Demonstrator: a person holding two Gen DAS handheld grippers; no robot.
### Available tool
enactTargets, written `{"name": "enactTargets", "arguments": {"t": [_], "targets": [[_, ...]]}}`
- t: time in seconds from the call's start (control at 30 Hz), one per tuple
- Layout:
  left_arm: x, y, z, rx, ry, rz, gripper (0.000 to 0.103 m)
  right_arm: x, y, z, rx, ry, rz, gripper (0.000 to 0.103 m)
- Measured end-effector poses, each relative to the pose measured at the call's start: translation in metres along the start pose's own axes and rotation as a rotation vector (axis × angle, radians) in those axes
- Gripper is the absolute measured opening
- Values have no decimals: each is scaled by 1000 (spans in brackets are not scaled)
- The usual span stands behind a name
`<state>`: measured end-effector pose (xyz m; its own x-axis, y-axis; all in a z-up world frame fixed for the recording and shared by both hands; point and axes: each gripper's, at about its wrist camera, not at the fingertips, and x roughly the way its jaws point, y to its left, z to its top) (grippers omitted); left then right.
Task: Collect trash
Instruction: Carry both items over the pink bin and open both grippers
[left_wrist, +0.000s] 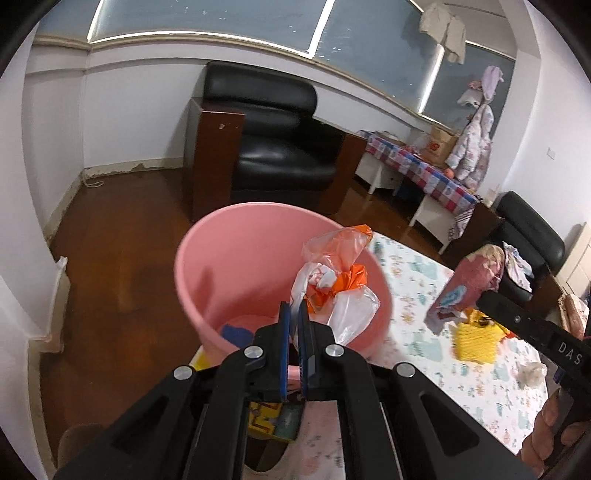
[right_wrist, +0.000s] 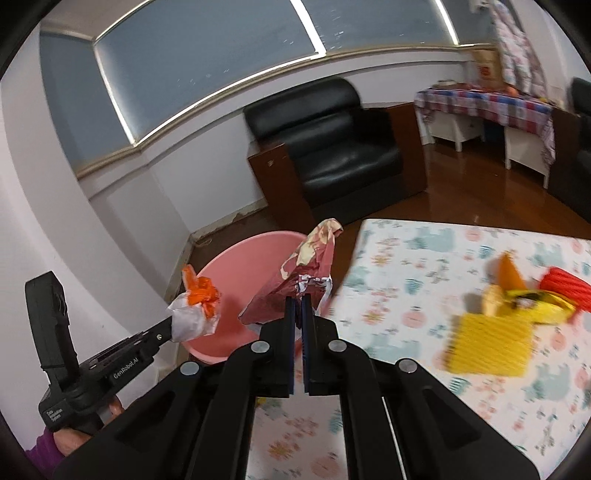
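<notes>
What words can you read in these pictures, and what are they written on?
"DAS": on the right gripper, seen from the left wrist view.
"GenRobot.AI": on the left gripper, seen from the right wrist view.
Small white label lower on that gripper's handle: too small to read.
Red print on the cardboard box: blurred.

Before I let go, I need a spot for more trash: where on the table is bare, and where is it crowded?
Bare patches: the tablecloth between the pink bin and the yellow mesh, and its near strip below the mesh. Crowded: the right side, around the mesh, banana peel and red piece.
</notes>
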<state>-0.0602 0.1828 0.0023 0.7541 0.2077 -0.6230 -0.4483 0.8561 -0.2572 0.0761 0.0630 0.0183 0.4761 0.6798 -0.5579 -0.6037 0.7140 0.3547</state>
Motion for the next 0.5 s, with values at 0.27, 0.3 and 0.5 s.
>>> {"name": "enactTargets", "arguments": {"t": [0.27,0.3,0.5], "targets": [[7,22,0,-4,10,38,4,42,33,1,-72,57,5,3],[9,23,0,-4,14,38,4,46,36,1,-78,65,2,3],[21,28,3,-1,33,45,4,67,47,-6,-114,113,-16,4]]}}
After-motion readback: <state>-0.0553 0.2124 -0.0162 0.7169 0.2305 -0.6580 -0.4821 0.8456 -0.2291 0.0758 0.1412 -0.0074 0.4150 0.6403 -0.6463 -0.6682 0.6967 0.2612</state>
